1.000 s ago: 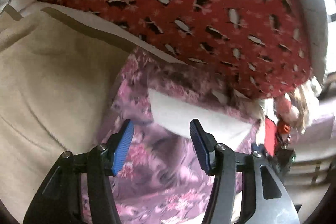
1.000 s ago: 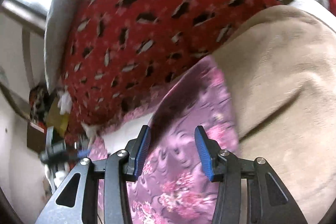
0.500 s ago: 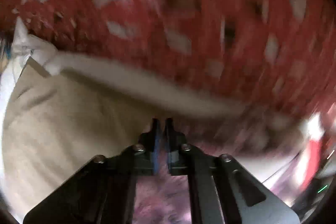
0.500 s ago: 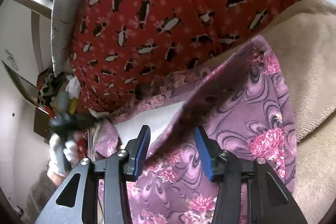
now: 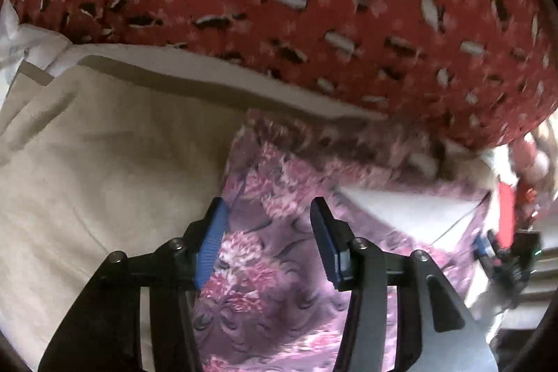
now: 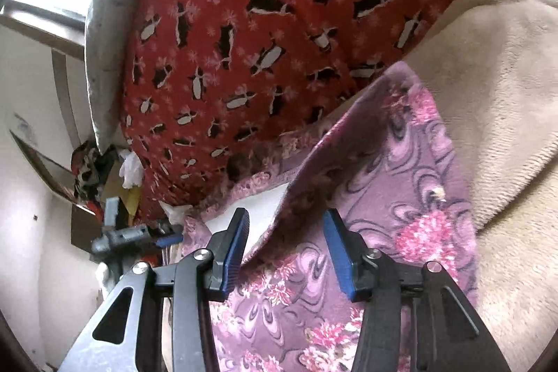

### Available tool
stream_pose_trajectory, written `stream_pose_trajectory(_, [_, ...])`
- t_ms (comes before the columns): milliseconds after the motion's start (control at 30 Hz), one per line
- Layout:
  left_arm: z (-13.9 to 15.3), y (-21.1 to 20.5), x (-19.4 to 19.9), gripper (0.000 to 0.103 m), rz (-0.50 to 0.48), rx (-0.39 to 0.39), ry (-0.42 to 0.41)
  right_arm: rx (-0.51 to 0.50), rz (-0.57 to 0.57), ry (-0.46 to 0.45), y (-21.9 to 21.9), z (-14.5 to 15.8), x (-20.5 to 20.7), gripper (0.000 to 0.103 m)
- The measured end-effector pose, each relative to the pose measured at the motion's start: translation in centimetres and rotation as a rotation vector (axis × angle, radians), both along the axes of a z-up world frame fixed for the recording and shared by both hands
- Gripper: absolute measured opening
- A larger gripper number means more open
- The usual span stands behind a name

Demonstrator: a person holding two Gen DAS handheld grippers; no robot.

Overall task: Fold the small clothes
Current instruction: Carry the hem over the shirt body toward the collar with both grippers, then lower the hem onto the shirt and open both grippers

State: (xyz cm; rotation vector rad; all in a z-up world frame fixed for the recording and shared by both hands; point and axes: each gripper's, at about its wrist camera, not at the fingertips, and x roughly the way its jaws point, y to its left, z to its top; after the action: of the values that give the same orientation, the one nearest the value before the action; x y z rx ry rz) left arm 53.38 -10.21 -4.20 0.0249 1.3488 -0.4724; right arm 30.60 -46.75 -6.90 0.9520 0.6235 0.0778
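Observation:
A purple floral garment [image 5: 286,253] lies on a beige blanket [image 5: 104,169]; a pale inner layer [image 5: 411,215] shows where it is folded back. My left gripper [image 5: 266,232] is open and empty just above the garment's left part. In the right wrist view the garment [image 6: 401,197] has a raised fold running between my fingers. My right gripper [image 6: 286,243] is open around that fold, holding nothing. The left gripper [image 6: 139,232] also shows at the left of the right wrist view, and the right gripper [image 5: 502,253] at the right edge of the left wrist view.
A big red pillow with a penguin print [image 5: 314,6] lies right behind the garment; it also shows in the right wrist view [image 6: 279,40]. A grey-white cushion [image 6: 108,23] and a window lie to the left. Clutter [image 6: 97,169] sits by the wall.
My left gripper was shut half a second ago in a blurred swing and is open again over the garment. The right gripper stayed open and moved slightly closer to the fold.

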Motion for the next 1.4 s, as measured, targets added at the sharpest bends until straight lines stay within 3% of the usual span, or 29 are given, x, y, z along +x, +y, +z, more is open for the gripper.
stream_pose_trajectory(133, [-0.6,0.8,0.3,0.049,0.024,-0.040,0.011,-0.026,-0.024,-0.028,-0.8,1.1,-1.4,0.047])
stream_pose_trajectory(267, [-1.3,1.0,0.0,0.050,-0.003,-0.056,0.050,-0.104,-0.142,-0.053,-3.4,2.5,-3.0,0.049])
stream_pose_trajectory(367, [-1.6,0.2,-0.5,0.054,-0.054,-0.037,0.026,-0.199,-0.191,0.000,-4.9,2.8,-2.6,0.050])
stream_pose_trajectory(467, [-1.1,-0.4,-1.1,0.054,-0.066,-0.022,-0.010,-0.253,-0.159,0.071,-5.3,1.9,-0.5,0.050])
stream_pose_trajectory(500, [-0.9,-0.6,-1.2,0.046,-0.065,-0.019,-0.028,-0.269,-0.142,0.091,-5.2,1.7,0.1,0.050])
stream_pose_trajectory(533, [-0.6,-0.7,-1.2,0.014,-0.063,-0.013,-0.054,-0.286,-0.124,0.103,-4.9,1.5,0.8,0.049])
stream_pose_trajectory(567, [-0.4,-0.9,-1.1,0.000,-0.061,0.002,-0.073,-0.307,-0.099,0.104,-4.5,1.6,1.5,0.041])
stream_pose_trajectory(600, [-0.1,-0.8,-0.8,0.002,-0.043,0.005,-0.087,-0.331,-0.083,0.104,-4.2,1.8,1.9,0.010])
stream_pose_trajectory(633, [0.6,-0.2,-0.3,0.002,-0.002,-0.013,-0.110,-0.339,-0.064,0.083,-4.2,2.3,2.3,0.006])
stream_pose_trajectory(733, [1.4,2.6,2.0,0.000,0.167,-0.097,-0.141,-0.277,-0.158,-0.055,-5.8,4.0,0.6,0.005])
stream_pose_trajectory(767, [0.8,3.9,3.1,0.000,0.242,-0.126,-0.103,-0.243,-0.209,-0.062,-6.8,3.8,0.3,0.005])
stream_pose_trajectory(833, [-0.8,5.9,4.5,0.000,0.356,-0.118,-0.029,-0.184,-0.241,0.021,-8.3,2.1,0.8,0.005])
stream_pose_trajectory(900, [-1.6,7.4,4.8,0.000,0.392,-0.144,0.010,-0.155,-0.236,0.121,-8.9,0.0,1.4,0.005])
stream_pose_trajectory(1033, [-1.5,8.9,4.1,0.001,0.327,-0.334,0.083,-0.023,-0.235,0.049,-9.4,-1.7,-0.2,0.016])
stream_pose_trajectory(1067, [-1.2,8.7,3.8,0.002,0.298,-0.354,0.090,-0.003,-0.232,0.044,-9.5,-2.0,-0.6,0.023])
stream_pose_trajectory(1100, [-0.9,8.2,3.5,0.008,0.265,-0.372,0.088,0.007,-0.234,0.045,-9.6,-2.2,-0.9,0.031])
stream_pose_trajectory(1167, [-0.3,6.8,2.4,0.042,0.200,-0.363,0.066,0.014,-0.237,0.043,-9.5,-2.4,-1.5,0.035])
stream_pose_trajectory(1200, [-0.2,6.2,2.0,0.064,0.181,-0.341,0.054,0.012,-0.237,0.051,-9.4,-2.5,-1.6,0.034])
stream_pose_trajectory(1267, [-0.6,4.8,1.4,0.065,0.152,-0.295,0.051,0.002,-0.238,0.062,-9.0,-2.4,-1.6,0.036])
stream_pose_trajectory(1300, [-0.9,4.2,1.2,0.063,0.140,-0.279,0.061,-0.012,-0.234,0.068,-8.8,-2.2,-1.5,0.036])
stream_pose_trajectory(1333, [-1.1,3.5,0.9,0.052,0.133,-0.249,0.057,-0.029,-0.228,0.072,-8.3,-1.9,-1.0,0.036])
stream_pose_trajectory(1367, [-1.3,2.8,0.7,0.007,0.112,-0.212,0.042,-0.057,-0.217,0.078,-7.8,-1.4,-0.5,0.031])
stream_pose_trajectory(1400, [-1.3,2.0,0.6,0.002,0.087,-0.154,0.018,-0.094,-0.203,0.082,-7.4,-0.8,0.0,0.017])
